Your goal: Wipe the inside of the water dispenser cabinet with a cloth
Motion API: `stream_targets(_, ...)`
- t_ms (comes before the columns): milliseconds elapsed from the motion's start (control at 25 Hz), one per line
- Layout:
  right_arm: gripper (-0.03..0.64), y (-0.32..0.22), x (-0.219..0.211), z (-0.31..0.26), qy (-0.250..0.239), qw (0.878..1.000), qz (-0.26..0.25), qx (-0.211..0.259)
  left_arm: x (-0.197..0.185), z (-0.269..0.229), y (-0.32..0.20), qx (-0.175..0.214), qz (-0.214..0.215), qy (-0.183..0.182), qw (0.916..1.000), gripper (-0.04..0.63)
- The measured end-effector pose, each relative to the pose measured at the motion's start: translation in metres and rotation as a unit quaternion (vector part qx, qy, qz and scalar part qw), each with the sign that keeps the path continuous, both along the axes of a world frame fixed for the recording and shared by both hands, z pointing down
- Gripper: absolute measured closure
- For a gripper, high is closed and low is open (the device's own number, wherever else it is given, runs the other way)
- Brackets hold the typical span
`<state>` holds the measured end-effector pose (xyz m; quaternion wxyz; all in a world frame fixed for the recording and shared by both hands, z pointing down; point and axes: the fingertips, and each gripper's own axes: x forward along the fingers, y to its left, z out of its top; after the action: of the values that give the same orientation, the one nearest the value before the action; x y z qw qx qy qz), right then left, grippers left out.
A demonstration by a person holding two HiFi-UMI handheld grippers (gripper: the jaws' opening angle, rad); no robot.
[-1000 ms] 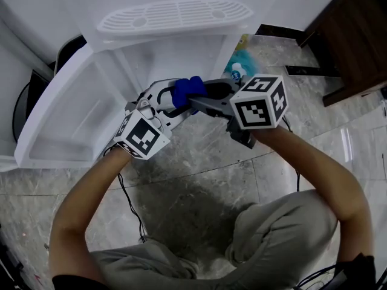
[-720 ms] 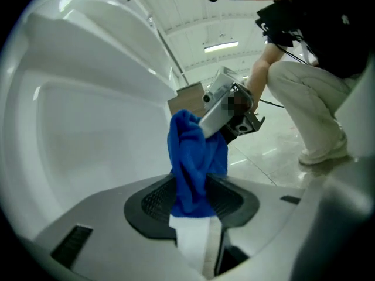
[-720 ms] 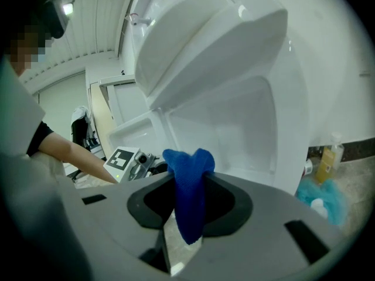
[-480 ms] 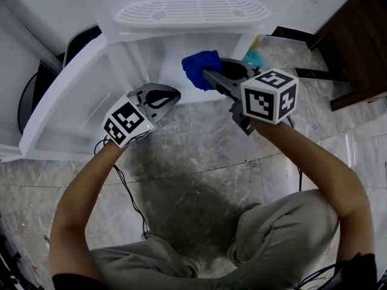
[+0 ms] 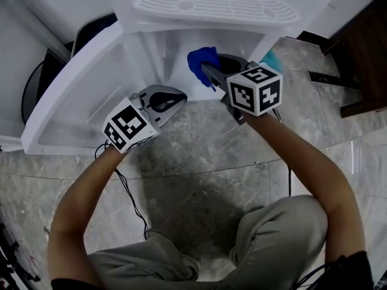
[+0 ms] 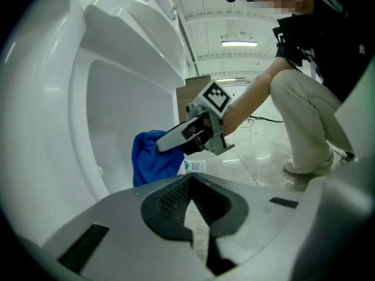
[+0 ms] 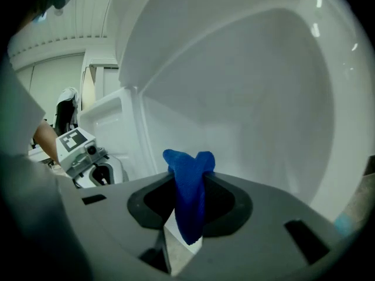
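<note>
The blue cloth [image 5: 202, 62] is bunched between the jaws of my right gripper [image 5: 210, 74], which is shut on it at the mouth of the white water dispenser cabinet [image 5: 163, 50]. In the right gripper view the cloth [image 7: 190, 192] hangs down between the jaws, with the cabinet's white inner wall [image 7: 258, 98] just ahead. My left gripper [image 5: 179, 95] is shut and empty, lower left of the cloth, near the open cabinet door [image 5: 72, 107]. From the left gripper view, the cloth [image 6: 152, 157] and the right gripper [image 6: 173, 140] lie ahead beside the white wall.
The dispenser's slotted drip tray [image 5: 211, 5] overhangs the opening. Dark wooden furniture [image 5: 369, 53] stands at the right. A teal-topped bottle [image 5: 272, 59] sits on the marble floor beside the cabinet. A cable [image 5: 130, 192] trails on the floor near the person's knees.
The left gripper has let go of the cloth, shut its jaws and drawn back to the left. The right gripper has carried the cloth forward to the cabinet opening.
</note>
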<state>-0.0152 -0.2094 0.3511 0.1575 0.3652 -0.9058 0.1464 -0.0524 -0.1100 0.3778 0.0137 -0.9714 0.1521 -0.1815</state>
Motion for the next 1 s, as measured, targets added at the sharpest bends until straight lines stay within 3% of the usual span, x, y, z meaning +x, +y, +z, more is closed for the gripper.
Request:
stream_targets(120, 0.525, -0.017, -0.022, 0.022, 0.023, 1.0, -0.013, 0.01, -0.015, 0.005, 0.009, -0.024, -0.008, 0.006, 0.9997, 0.589)
stream_targets(200, 0.525, -0.027, -0.038, 0.041, 0.077, 0.996, -0.029, 0.033, -0.029, 0.006, 0.012, -0.046, -0.024, 0.016, 0.9985, 0.589)
stream_targets(320, 0.523, -0.036, -0.063, 0.073, 0.171, 0.98, -0.071, 0.07, -0.052, 0.009, 0.018, -0.071, -0.049, 0.022, 0.996, 0.589)
stream_targets(560, 0.523, -0.077, -0.079, 0.119, 0.287, 0.948, -0.096, 0.102, -0.084, 0.011, 0.034, -0.081, -0.065, -0.007, 0.9945, 0.589)
stream_targets(720, 0.525, -0.102, -0.09, 0.128, 0.316, 0.936, -0.09, 0.126, -0.094, 0.006, 0.042, -0.087, -0.072, -0.007, 0.9936, 0.589)
stream_targets(1000, 0.525, -0.122, -0.091, 0.127, 0.307, 0.942, -0.085, 0.104, -0.089, -0.003, 0.044, -0.086, -0.069, 0.01, 0.9938, 0.589)
